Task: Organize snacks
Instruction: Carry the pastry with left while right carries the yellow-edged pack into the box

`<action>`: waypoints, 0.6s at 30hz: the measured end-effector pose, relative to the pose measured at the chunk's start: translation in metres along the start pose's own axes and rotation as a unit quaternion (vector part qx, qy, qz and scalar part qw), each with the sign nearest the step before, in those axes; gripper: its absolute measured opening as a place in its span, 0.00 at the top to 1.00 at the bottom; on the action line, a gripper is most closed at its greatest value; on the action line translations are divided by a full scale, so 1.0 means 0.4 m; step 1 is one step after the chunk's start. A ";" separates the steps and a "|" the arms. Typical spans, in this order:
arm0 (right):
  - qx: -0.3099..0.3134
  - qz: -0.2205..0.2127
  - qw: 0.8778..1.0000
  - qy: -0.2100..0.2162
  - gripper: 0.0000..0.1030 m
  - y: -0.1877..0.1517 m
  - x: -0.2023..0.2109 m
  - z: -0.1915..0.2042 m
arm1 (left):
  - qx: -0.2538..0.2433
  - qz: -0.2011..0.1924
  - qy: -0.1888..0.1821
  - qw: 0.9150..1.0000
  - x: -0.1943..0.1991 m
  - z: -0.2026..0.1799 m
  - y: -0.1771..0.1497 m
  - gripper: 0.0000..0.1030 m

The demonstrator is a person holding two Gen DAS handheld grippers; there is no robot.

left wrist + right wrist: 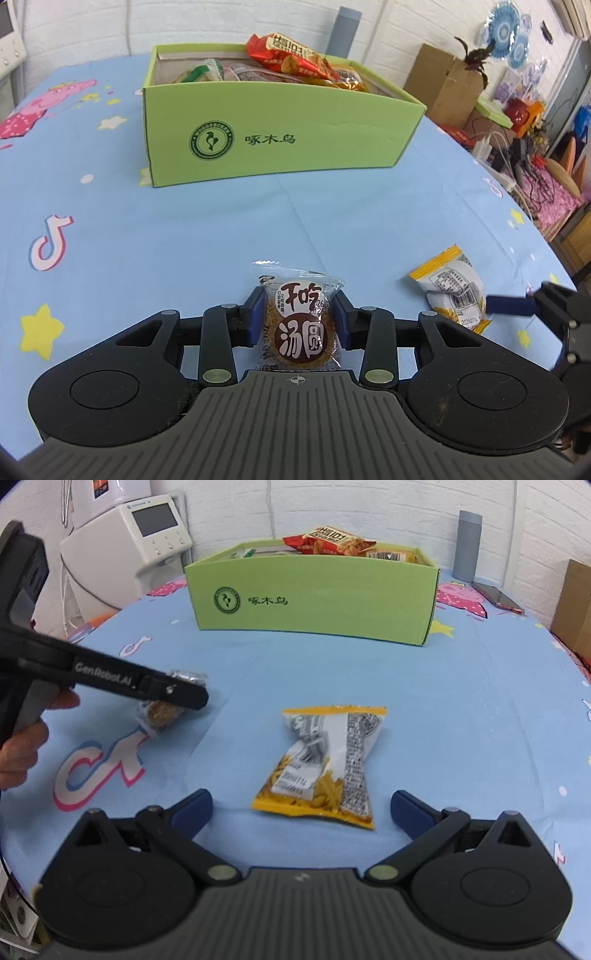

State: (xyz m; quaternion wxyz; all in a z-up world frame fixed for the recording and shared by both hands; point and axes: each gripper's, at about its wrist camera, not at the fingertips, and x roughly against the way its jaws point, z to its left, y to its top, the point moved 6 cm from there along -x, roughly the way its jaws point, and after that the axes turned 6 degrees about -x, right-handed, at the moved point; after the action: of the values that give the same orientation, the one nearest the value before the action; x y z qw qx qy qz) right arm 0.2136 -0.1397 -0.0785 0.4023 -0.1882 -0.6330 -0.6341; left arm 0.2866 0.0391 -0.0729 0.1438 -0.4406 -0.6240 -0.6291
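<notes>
A round, crumb-coated snack in clear crinkly wrap (300,325) lies on the blue cloth (184,229), pinched by the left gripper (299,317); the right gripper (301,808) gapes wide before a crumpled yellow packet (325,764), short of the green cardboard box (314,598)

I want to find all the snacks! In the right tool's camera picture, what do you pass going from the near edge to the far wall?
Right tool → yellow snack packet → green box holding snacks → red snack bag.
</notes>
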 end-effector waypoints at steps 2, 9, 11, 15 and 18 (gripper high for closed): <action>0.010 0.000 1.000 0.024 0.00 -0.015 0.007 0.053 | -0.003 -0.002 0.001 1.000 -0.001 -0.002 0.000 0.80; 0.068 -0.034 0.997 0.024 0.01 0.027 0.051 0.079 | -0.006 0.000 0.005 1.000 -0.002 -0.003 0.000 0.79; 0.066 -0.037 0.997 0.007 0.01 0.040 0.048 0.059 | -0.007 0.000 0.006 1.000 -0.005 -0.004 0.002 0.78; 0.062 -0.023 0.998 0.013 0.01 0.080 -0.020 0.008 | -0.016 0.001 0.015 1.000 -0.008 -0.013 0.004 0.77; 0.064 -0.017 0.998 0.014 0.01 0.079 -0.048 0.000 | -0.019 0.001 0.018 1.000 -0.009 -0.015 0.003 0.77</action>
State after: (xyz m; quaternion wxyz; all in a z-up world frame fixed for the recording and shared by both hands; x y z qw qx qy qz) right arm 0.2487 -0.1306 -0.0722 0.4119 -0.1424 -0.6697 -0.6013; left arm 0.2874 0.0322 -0.0737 0.1474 -0.4328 -0.6086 -0.6485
